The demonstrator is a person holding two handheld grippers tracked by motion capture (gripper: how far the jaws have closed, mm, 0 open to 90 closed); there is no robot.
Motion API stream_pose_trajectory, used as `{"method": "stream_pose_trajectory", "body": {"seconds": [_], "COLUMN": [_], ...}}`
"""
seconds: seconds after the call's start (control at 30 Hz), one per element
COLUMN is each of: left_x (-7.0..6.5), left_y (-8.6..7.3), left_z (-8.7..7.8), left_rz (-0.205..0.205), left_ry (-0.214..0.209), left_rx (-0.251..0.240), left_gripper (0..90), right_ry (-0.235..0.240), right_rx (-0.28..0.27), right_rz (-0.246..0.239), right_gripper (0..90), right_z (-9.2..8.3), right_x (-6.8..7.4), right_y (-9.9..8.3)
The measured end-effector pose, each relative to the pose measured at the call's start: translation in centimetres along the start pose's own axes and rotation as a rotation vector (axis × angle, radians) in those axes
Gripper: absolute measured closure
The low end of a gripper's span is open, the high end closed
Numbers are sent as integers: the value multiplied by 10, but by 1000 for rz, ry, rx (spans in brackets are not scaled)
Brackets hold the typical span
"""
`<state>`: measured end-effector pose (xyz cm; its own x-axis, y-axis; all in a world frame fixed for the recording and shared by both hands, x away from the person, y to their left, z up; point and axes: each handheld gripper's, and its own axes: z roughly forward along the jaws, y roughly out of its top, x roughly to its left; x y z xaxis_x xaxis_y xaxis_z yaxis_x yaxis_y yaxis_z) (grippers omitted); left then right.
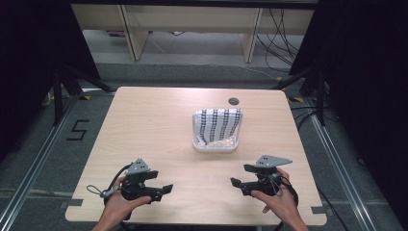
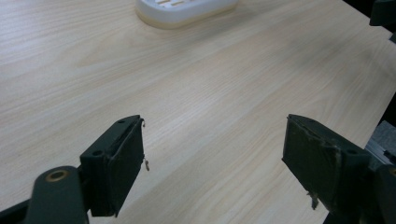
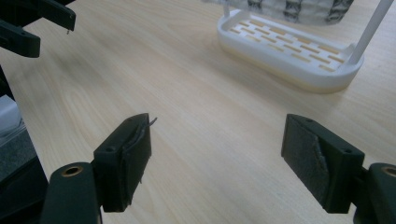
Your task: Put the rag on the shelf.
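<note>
High view: left gripper and right gripper resting low in frame, jaws spread, holding nothing; white rack with patterned cloth sitting at centre.
Left gripper view: rack showing at top edge.
Right gripper view: rack sitting upper right.
Step judged: start; next calling for reach toward cloth.

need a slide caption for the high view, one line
Two hand-held grippers, left and right, rest open on a wooden table facing a white rack draped with a patterned cloth.

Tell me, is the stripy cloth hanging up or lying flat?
Hanging up. The striped cloth drapes over the white rack, above its slotted base.
</note>
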<state>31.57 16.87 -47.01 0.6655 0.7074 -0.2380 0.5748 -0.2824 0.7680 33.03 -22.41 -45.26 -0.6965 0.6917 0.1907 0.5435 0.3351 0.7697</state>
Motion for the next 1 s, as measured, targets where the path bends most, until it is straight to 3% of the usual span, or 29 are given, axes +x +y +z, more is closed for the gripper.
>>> {"method": "stream_pose_trajectory", "body": {"seconds": [0.03,0.23,0.27,0.33,0.37,0.4,0.43,0.47,0.5,0.67,0.73,0.8,0.83,1.0], "left_x": [0,-1,-1,0,-1,-1,-1,-2,-2,-2,-2,-3,0,4], "left_y": [-2,-16,-19,-24,-27,-29,-30,-32,-33,-35,-35,-37,-37,-38], "left_z": [1,-1,-1,-2,-1,-1,-2,-3,-3,-1,0,2,1,1], "left_rz": [-5,8,6,34,26,23,35,48,48,52,59,36,48,23], "left_ry": [-4,17,13,21,21,18,23,38,41,57,45,43,47,55], "left_rx": [-6,-5,1,32,26,26,39,38,34,37,40,25,50,41], "left_gripper": [196,195,195,195,195,195,195,195,195,195,195,195,195,195], "right_ry": [10,-34,-21,-45,-23,-38,-44,-52,-60,-65,-58,-68,-69,-74], "right_rx": [-2,34,34,48,49,59,59,63,62,60,67,66,66,70], "right_rz": [3,-40,-43,-40,-36,-27,-58,-46,-68,-72,-74,-65,-63,-59], "right_gripper": [254,233,229,217,217,218,217,217,216,215,214,213,213,213], "right_z": [2,7,8,9,11,10,11,11,11,10,10,10,11,11], "right_x": [1,3,3,5,5,8,6,8,8,9,9,8,8,5], "right_y": [-2,-14,-15,-17,-18,-20,-21,-22,-23,-27,-29,-30,-30,-31]}}
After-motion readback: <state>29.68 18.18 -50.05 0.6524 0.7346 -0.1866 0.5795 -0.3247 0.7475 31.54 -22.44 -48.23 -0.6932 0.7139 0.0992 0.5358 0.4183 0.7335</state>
